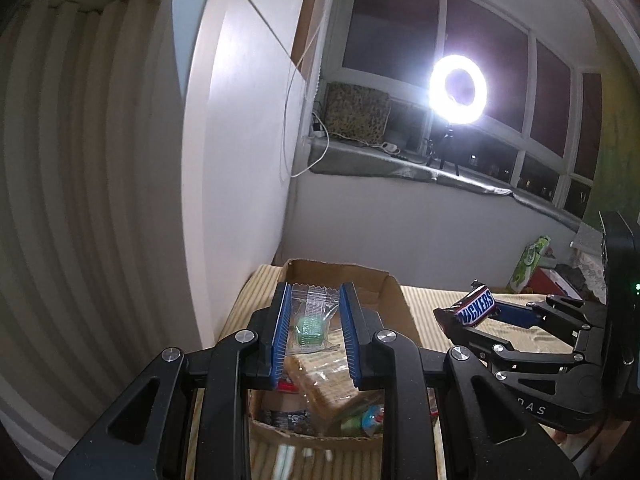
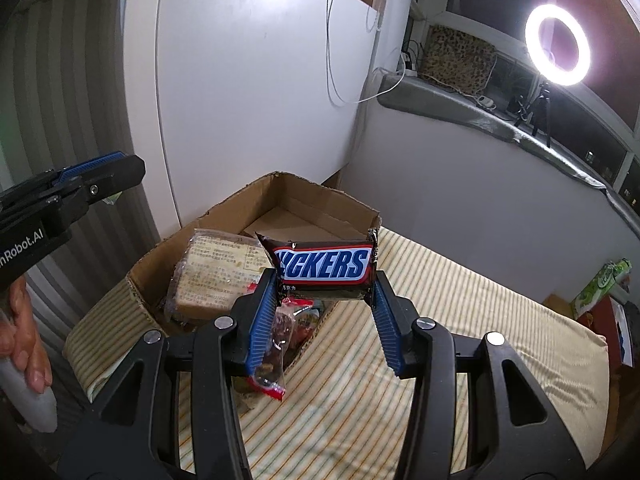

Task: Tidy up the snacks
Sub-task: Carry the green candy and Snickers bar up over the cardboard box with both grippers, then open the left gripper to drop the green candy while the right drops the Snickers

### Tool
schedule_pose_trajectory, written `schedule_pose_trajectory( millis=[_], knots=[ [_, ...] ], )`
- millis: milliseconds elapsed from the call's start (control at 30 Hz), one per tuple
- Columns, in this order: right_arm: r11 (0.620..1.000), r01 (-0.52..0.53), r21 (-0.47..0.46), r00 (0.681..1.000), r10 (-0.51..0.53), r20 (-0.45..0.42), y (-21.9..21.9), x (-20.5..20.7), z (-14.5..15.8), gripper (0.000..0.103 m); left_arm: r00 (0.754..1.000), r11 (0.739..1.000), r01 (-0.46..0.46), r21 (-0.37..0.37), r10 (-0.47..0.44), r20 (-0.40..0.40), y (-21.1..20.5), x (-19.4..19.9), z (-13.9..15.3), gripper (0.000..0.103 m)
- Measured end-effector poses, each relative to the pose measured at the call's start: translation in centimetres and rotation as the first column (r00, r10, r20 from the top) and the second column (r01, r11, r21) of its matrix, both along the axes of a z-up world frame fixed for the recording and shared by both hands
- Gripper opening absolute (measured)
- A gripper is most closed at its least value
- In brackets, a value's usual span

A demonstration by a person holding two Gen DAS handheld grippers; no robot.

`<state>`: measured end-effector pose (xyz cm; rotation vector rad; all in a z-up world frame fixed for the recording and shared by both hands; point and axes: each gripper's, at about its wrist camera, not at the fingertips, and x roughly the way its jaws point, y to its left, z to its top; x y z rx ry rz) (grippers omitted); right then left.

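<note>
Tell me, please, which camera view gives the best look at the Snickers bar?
The right wrist view: the Snickers bar sits large and centred in the right gripper, with its logo facing the lens and readable. The left wrist view shows it only small and tilted at the right, pinched at the tips of that gripper.

My left hand-held gripper (image 1: pixel 314 312) pinches a clear packet (image 1: pixel 311 322) with a green sweet inside, held over the open cardboard box (image 1: pixel 394 300) on the striped bed (image 1: pixel 440 300). Below it I see a wrapped sandwich (image 1: pixel 324 378). At right, the right hand-held gripper (image 1: pixel 472 314) clamps a Snickers bar (image 1: pixel 476 306).
</note>
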<state>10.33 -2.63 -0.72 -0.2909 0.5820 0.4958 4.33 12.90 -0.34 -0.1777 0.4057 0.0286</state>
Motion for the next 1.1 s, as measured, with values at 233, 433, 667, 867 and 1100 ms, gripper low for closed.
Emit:
schedule_pose_trajectory(
  millis=[233,433,667,867,1100],
  knots=[
    [1.0,-0.021,-0.021,0.999,0.021,-0.024,1.3,3.7,-1.2,0.048,0.999,1.0,0.002,-0.001,-0.002,-0.047,0.2,2.5,-1.6,0.022],
    [0.997,-0.06,-0.041,0.997,0.058,-0.041,3.1,7.8,-2.5,0.049,0.994,1.0,0.016,-0.009,-0.017,-0.104,0.1,6.3,-3.6,0.022],
    [0.996,-0.068,-0.058,0.996,0.064,-0.062,3.7,10.1,-4.4,0.063,0.977,0.998,0.059,-0.011,-0.06,-0.206,-1.0,9.5,-6.1,0.029],
    [0.999,-0.036,-0.019,0.999,0.035,-0.037,2.2,8.8,-3.7,0.073,0.981,0.999,-0.022,0.025,0.026,-0.192,-0.5,8.3,-5.6,0.078],
    [1.0,-0.013,-0.002,1.0,0.013,0.022,1.7,6.7,-1.7,0.08,0.988,0.996,-0.037,0.077,0.048,-0.149,-0.9,5.7,-3.6,0.08]
  ],
)
